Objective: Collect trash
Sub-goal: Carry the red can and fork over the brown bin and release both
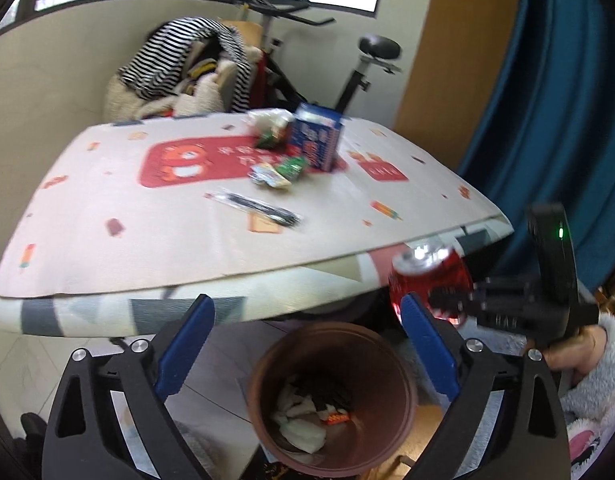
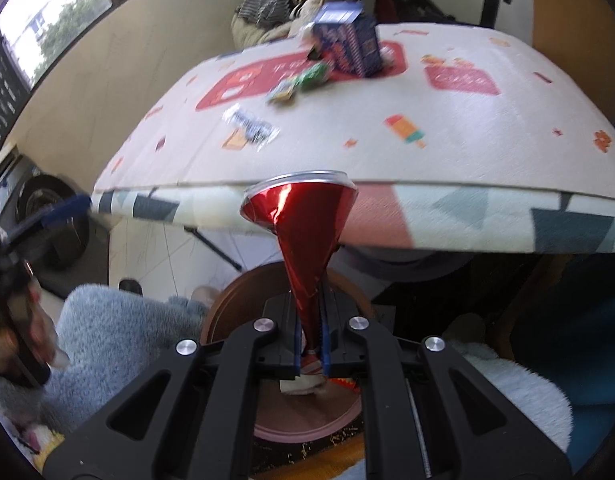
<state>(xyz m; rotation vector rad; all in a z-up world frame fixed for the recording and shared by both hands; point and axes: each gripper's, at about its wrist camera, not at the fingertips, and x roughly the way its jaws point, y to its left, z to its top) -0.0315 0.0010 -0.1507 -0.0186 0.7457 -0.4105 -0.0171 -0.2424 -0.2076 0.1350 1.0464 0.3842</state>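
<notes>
The right claw [image 2: 310,344] pinches a crushed red can [image 2: 303,216] flat above the brown bin [image 1: 331,396]; the left claw [image 1: 307,344] gapes wide, empty, off the desk's [image 1: 155,248] front edge.

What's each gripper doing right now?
Left gripper: open, empty, above the brown bin.
Right gripper: closed on the crushed red can, over the bin.

We see both wrist cams sit low, just off the surface's [image 1: 187,240] near edge, facing across it toward the far edge. Left looks down into the bin [image 1: 331,396]; right sits closer above it. Shared: surface, bin, blue carton [image 2: 347,40].
</notes>
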